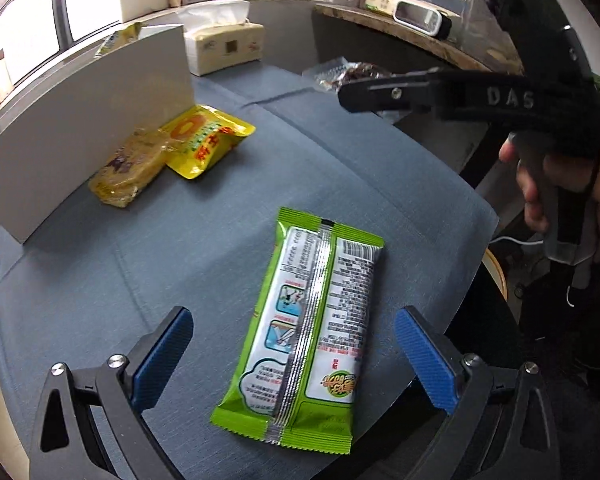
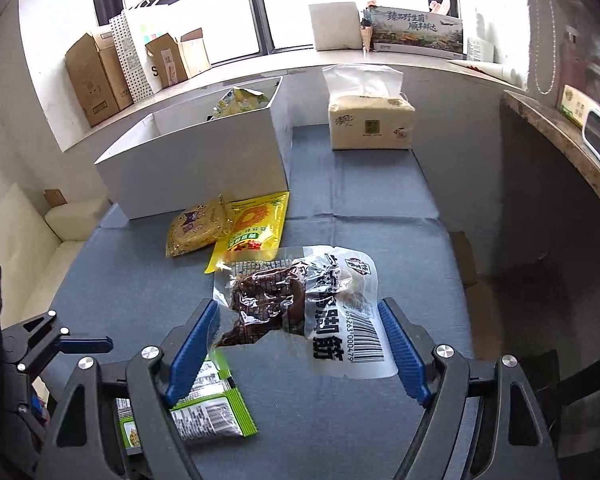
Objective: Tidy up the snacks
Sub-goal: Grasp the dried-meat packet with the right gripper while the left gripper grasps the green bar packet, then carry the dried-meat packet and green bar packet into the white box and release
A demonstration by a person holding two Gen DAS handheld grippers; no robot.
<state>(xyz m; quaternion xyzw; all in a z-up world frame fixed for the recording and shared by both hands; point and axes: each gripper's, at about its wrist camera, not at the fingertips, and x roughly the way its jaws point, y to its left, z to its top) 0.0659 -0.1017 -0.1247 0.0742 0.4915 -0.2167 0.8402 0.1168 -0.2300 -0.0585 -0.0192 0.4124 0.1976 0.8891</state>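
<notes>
A clear packet of dark meat snack (image 2: 304, 304) is hanging between the blue pads of the right gripper (image 2: 300, 344), which are pinching it by its side edges above the blue-grey cloth (image 2: 380, 208). The green packet (image 1: 304, 328) is lying seam-up on that cloth, with the left gripper (image 1: 296, 360) hovering over it, fingers (image 1: 168, 356) spread wide and touching nothing. Farther off, a yellow packet (image 2: 256, 228) and a brown biscuit pack (image 2: 196, 230) are leaning together against the white box (image 2: 204, 164), with a tissue pack (image 2: 370, 124) sitting beyond.
</notes>
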